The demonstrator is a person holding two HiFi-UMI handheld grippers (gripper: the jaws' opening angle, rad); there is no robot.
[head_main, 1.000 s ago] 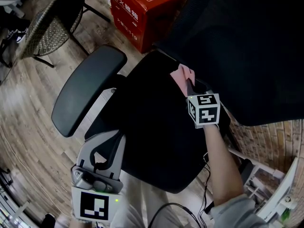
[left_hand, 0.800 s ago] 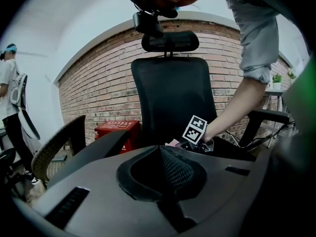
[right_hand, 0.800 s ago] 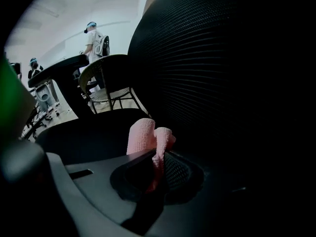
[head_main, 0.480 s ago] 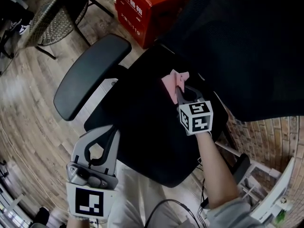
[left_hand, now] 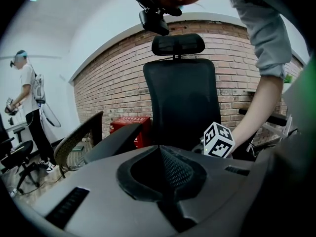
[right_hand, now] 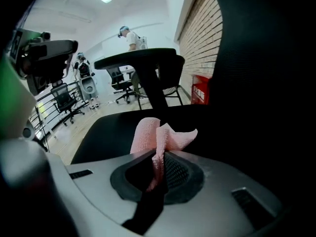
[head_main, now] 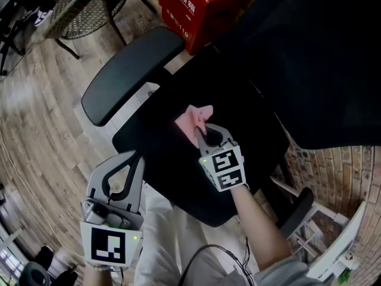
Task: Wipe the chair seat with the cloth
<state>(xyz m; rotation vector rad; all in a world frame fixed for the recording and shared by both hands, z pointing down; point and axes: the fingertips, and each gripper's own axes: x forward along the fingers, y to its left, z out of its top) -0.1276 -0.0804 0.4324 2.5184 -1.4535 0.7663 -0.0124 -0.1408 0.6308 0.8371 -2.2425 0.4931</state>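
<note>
A black office chair seat (head_main: 178,159) fills the middle of the head view, under its tall mesh back (head_main: 309,58). My right gripper (head_main: 199,130) is shut on a pink cloth (head_main: 191,119), which lies pressed on the seat's middle. In the right gripper view the pink cloth (right_hand: 159,137) bunches up out of the closed jaws over the seat (right_hand: 108,132). My left gripper (head_main: 122,168) is held off the seat's near left edge, shut with nothing in it; its view shows the chair back (left_hand: 182,102) and the right gripper's marker cube (left_hand: 218,140).
The chair's left armrest (head_main: 131,73) juts out at upper left. A red box (head_main: 199,2) stands on the wood floor behind it, and a wicker chair (head_main: 83,5) at far left. A person (left_hand: 27,107) stands farther off by a brick wall.
My right gripper has dragged the pink cloth from the seat's back right toward its middle and front. The left gripper stayed near the seat's front left edge.
</note>
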